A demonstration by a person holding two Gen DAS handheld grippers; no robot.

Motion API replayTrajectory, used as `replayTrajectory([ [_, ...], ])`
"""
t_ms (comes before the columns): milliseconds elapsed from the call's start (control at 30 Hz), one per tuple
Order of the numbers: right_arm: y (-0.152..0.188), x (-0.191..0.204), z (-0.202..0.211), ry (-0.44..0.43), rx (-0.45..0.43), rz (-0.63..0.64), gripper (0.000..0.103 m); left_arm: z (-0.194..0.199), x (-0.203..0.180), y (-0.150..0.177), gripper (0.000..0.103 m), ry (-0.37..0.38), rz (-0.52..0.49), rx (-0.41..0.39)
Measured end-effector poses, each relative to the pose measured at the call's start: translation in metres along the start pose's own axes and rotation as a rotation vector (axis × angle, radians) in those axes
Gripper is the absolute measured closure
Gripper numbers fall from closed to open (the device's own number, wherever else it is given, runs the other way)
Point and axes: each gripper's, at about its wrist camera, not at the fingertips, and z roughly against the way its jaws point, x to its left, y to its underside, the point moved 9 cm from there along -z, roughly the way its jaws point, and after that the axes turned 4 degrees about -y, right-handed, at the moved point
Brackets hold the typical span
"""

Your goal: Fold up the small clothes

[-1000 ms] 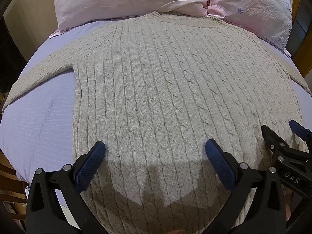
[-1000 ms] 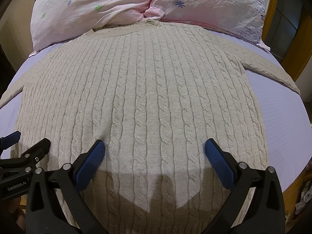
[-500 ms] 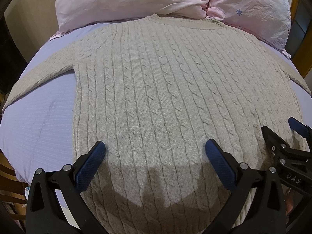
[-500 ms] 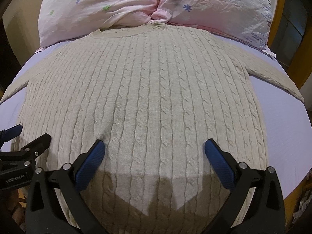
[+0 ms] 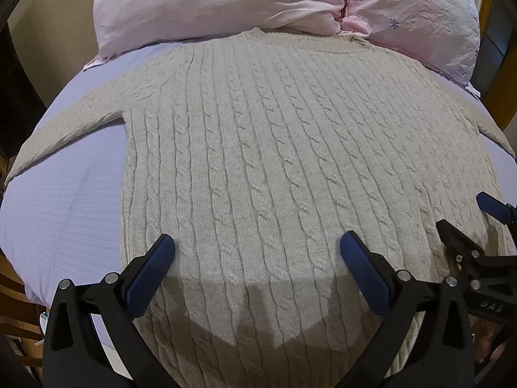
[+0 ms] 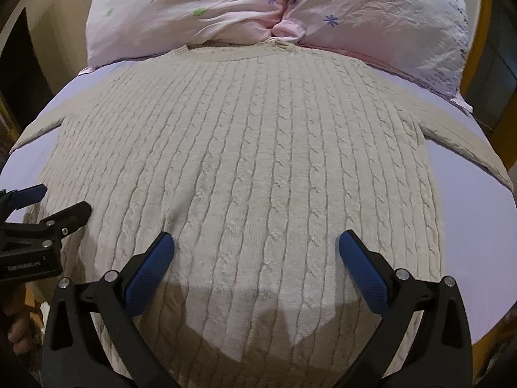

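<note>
A beige cable-knit sweater (image 5: 274,148) lies flat, front up, on a lilac bed sheet (image 5: 64,200), its collar toward the pillows and both sleeves spread out to the sides. It also fills the right wrist view (image 6: 258,161). My left gripper (image 5: 257,255) is open and empty above the sweater's lower left part. My right gripper (image 6: 255,255) is open and empty above the lower right part. Each gripper shows at the edge of the other's view: the right one at the far right (image 5: 468,223), the left one at the far left (image 6: 55,207).
Two pink flowered pillows (image 5: 226,3) (image 6: 371,22) lie at the head of the bed, touching the collar. Wooden bed frame posts (image 6: 478,48) stand at the right. The bed's near edge drops off at the lower left (image 5: 29,294).
Both grippers have moved slightly forward and up over the sweater, so more of the pillows shows. Both stay open. The sweater has not moved.
</note>
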Motion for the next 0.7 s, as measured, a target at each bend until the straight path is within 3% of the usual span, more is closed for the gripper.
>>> replayTrajectory([
  [100,-0.014,-0.038,0.015,-0.030,-0.060,-0.116,0.002,0.002,0.005,-0.005,0.001,0.045,0.013,-0.018],
  [200,-0.031,-0.149,0.042,0.002,-0.174,-0.434,0.008,0.007,0.025,-0.020,0.001,0.095,0.094,-0.072],
  [267,-0.030,-0.224,0.054,0.020,-0.223,-0.642,0.029,0.010,0.046,-0.036,0.001,0.126,0.160,-0.137],
  [333,-0.022,-0.304,0.064,0.042,-0.269,-0.853,0.044,0.014,0.065,-0.050,0.001,0.146,0.197,-0.201],
  [433,-0.007,-0.389,0.071,0.094,-0.312,-1.078,0.051,0.013,0.090,-0.063,0.001,0.127,0.216,-0.244],
  [500,-0.001,-0.421,0.067,0.074,-0.324,-1.178,0.051,0.009,0.108,-0.068,0.001,0.096,0.243,-0.239],
  [567,0.006,-0.448,0.052,0.045,-0.303,-1.275,0.053,0.006,0.125,-0.070,0.001,0.109,0.295,-0.239],
  [600,0.005,-0.456,0.049,0.024,-0.337,-1.297,0.055,0.004,0.138,-0.071,0.001,0.119,0.341,-0.247],
  [700,0.000,-0.479,0.043,0.024,-0.385,-1.334,0.067,0.002,0.167,-0.072,0.001,0.127,0.440,-0.268],
])
